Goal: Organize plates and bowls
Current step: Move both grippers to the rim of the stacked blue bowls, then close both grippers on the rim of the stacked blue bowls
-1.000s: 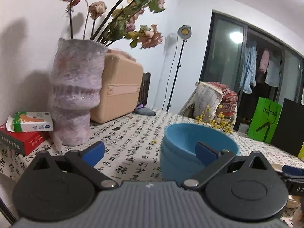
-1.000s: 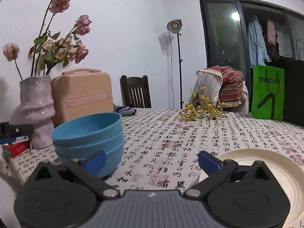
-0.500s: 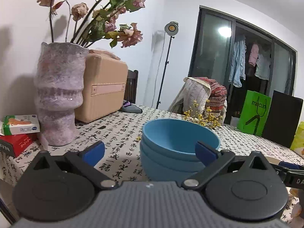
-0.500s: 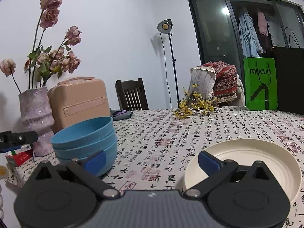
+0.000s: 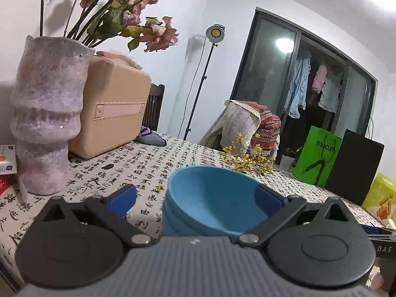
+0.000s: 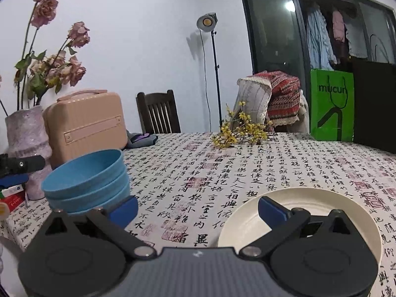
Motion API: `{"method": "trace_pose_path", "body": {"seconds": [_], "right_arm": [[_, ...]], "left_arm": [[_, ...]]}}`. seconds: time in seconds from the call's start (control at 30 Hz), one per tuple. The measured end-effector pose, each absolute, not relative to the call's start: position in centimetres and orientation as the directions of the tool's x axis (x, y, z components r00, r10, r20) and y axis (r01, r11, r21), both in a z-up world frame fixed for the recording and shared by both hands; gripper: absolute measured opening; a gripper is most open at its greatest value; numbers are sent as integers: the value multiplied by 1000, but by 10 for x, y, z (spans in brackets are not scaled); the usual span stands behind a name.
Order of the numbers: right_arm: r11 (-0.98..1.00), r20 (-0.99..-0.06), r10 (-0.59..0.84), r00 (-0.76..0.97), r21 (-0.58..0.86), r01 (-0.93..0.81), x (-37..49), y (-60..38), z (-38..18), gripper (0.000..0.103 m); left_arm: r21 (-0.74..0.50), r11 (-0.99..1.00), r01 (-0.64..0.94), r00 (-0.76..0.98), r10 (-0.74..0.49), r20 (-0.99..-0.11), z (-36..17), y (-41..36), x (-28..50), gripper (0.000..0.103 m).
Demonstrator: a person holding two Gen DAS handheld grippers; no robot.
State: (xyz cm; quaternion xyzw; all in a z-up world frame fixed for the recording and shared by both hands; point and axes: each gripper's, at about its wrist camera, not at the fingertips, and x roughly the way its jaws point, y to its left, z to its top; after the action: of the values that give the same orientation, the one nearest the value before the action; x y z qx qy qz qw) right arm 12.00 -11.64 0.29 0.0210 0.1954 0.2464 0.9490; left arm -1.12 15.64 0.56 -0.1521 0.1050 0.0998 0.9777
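Observation:
A stack of blue bowls [image 5: 212, 203] stands on the calligraphy-print tablecloth, close in front of my left gripper [image 5: 195, 199]. That gripper is open, its right fingertip [image 5: 268, 198] over the top bowl's inside and its left fingertip [image 5: 122, 199] left of the stack. In the right wrist view the same bowls [image 6: 86, 183] sit at the left and a cream plate [image 6: 299, 220] lies at the right. My right gripper [image 6: 198, 209] is open, its right fingertip [image 6: 272, 211] above the plate's near left part, nothing held.
A mauve vase [image 5: 44, 113] of dried roses and a beige case [image 5: 111, 109] stand at the left. Yellow flower sprigs [image 6: 237, 128] lie mid-table. Beyond the table are a dark chair [image 6: 158, 112], a green bag [image 6: 331, 106] and a lamp stand [image 6: 212, 74]. Small boxes [image 6: 12, 195] sit by the table's left edge.
The left gripper has closed in on the blue bowls, its right fingertip now over the top bowl. The right gripper has risen and tilted down, showing more of the plate.

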Motion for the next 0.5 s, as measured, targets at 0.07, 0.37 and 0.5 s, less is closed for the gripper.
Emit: {"method": "trace_pose_path", "body": {"seconds": [0.07,0.37,0.5], "right_arm": [[882,-367,465,806,117,-456,128,-111,7,103],[853,-412,507,757,116,-508,162,-71,30,103],[832,-441,538,718,144,-535,175,-54,44,103]], "left_arm": [[-272,931,-242,955,180,-235,7,161,-8,103],[-310,913,-264,944,178,-279,17,182,10,103],[-310,913,-266,937,168,-307,27,188,20,103]]}}
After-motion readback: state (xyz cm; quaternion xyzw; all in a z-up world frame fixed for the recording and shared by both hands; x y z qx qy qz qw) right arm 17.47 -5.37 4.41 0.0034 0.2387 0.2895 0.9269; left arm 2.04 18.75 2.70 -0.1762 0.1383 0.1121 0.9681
